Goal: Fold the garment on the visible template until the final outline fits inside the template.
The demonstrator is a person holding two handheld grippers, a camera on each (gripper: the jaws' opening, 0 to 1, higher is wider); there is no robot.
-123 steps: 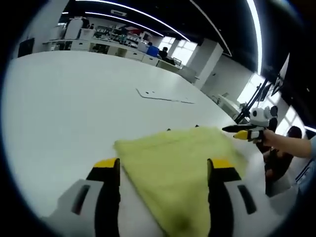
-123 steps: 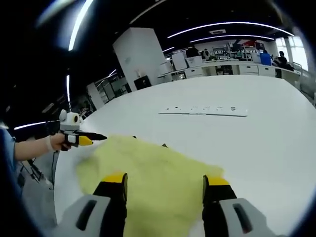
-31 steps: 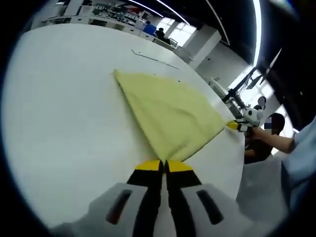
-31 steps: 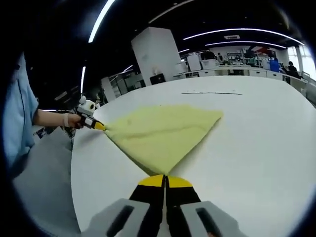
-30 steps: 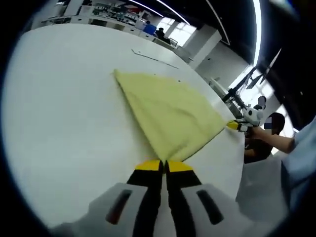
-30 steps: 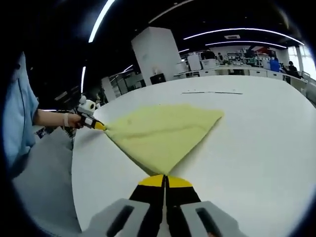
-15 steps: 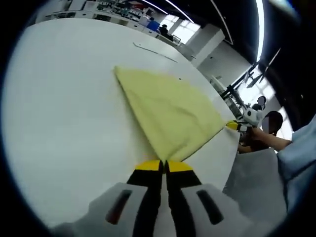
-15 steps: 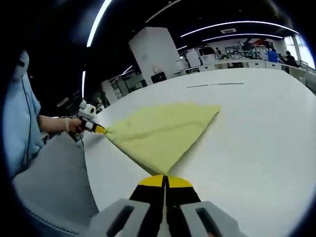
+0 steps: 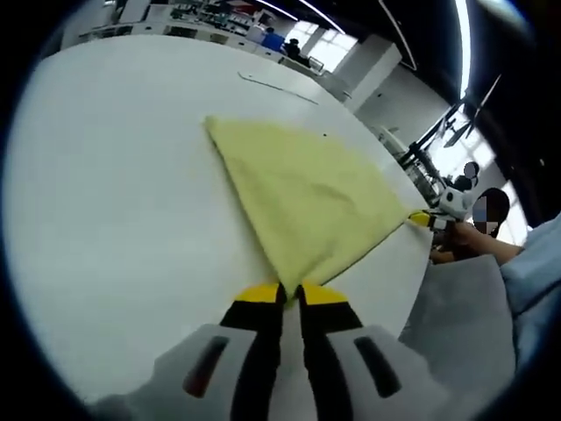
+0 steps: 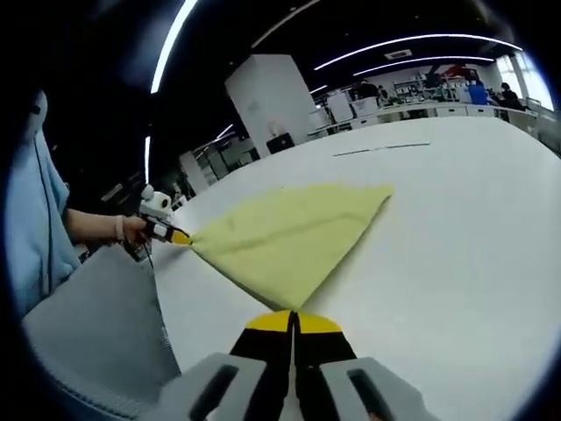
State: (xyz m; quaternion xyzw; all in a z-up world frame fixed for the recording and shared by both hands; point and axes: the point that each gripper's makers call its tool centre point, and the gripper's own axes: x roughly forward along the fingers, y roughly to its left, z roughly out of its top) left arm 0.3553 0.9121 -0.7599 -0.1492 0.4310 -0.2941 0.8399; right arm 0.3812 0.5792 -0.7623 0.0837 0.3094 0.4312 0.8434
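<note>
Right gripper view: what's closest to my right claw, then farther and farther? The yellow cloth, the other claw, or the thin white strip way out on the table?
1. Yellow cloth: its corner sits right at the right claw.
2. Other claw: off to the left, at the cloth's other corner.
3. Thin white strip: far across the table.

Grey-bodied left claw (image 9: 287,289) and right claw (image 10: 293,317), black jaws yellow-tipped; light-blue sleeve (image 10: 39,230).

Both views low, close, facing opposite corners, sharing yellow garment (image 9: 302,189)

Soft matt yellow cloth is seen in the garment (image 9: 302,189); the white tabletop (image 9: 114,193) is smooth, faintly glossy.
</note>
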